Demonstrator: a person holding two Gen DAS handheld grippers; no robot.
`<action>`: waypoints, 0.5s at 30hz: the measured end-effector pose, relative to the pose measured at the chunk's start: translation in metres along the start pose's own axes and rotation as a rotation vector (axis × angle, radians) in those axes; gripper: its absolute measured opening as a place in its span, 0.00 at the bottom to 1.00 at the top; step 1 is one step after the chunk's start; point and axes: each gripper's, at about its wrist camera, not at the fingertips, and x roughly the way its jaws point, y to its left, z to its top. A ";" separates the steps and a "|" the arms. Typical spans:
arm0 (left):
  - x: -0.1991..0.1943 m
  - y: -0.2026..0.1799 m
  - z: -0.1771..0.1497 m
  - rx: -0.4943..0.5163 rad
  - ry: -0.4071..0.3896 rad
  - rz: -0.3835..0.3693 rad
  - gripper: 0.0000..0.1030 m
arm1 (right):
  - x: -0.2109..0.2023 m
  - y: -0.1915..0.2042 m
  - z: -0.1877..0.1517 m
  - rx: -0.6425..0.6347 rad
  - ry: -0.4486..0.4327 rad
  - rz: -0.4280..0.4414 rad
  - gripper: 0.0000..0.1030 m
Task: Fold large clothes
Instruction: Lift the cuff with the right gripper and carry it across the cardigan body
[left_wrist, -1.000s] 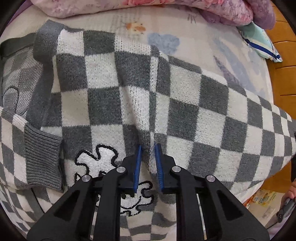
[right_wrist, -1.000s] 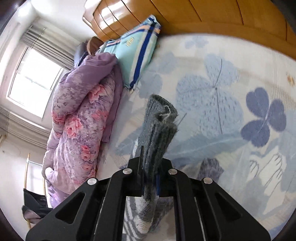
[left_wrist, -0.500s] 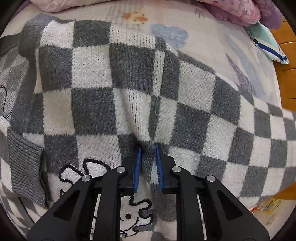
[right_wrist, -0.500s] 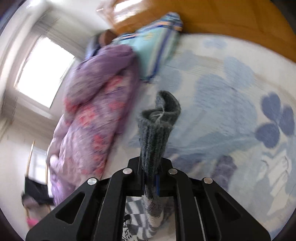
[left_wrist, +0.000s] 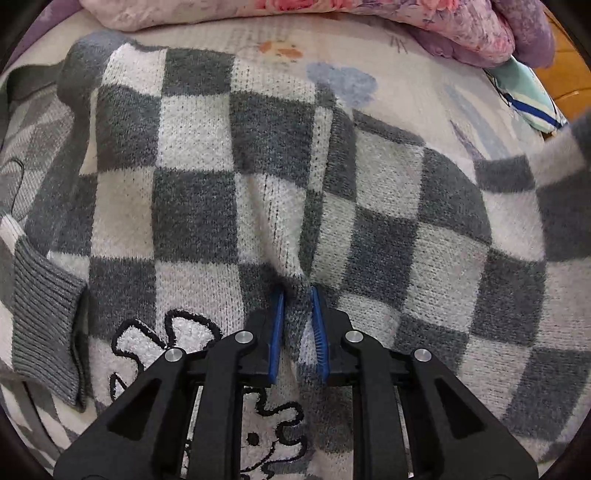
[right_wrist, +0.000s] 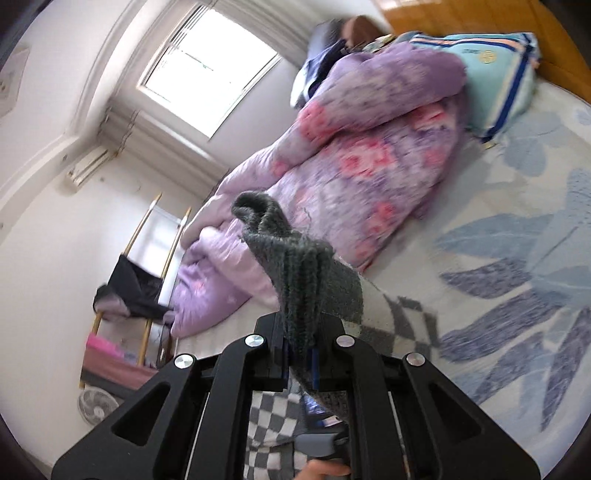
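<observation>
A grey-and-white checkered knit sweater lies spread on the bed, with a white flower patch outlined in black near its lower part. My left gripper points down at it and is shut on a pinched ridge of the knit between its blue pads. A ribbed grey cuff lies at the left. In the right wrist view, my right gripper is shut on the sweater's ribbed grey sleeve end, lifted above the bed; checkered fabric trails down from it.
A purple floral quilt is bunched along the bed's far side, beside a teal pillow. The leaf-print sheet lies bare to the right. A wooden headboard, a window, a small fan and a hand below the gripper show.
My right gripper has swung up and across with the sleeve end, so the view turned from the sheet toward the quilt and window. My left gripper sank a little closer to the sweater.
</observation>
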 end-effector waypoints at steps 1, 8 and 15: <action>-0.002 0.001 0.001 0.000 0.014 0.003 0.16 | 0.005 0.007 -0.002 -0.008 0.008 -0.008 0.07; -0.103 0.030 -0.001 0.045 -0.059 0.035 0.14 | 0.031 0.061 -0.026 -0.058 0.042 -0.060 0.08; -0.191 0.090 -0.004 0.031 -0.109 0.065 0.14 | 0.067 0.119 -0.066 -0.056 0.080 -0.075 0.08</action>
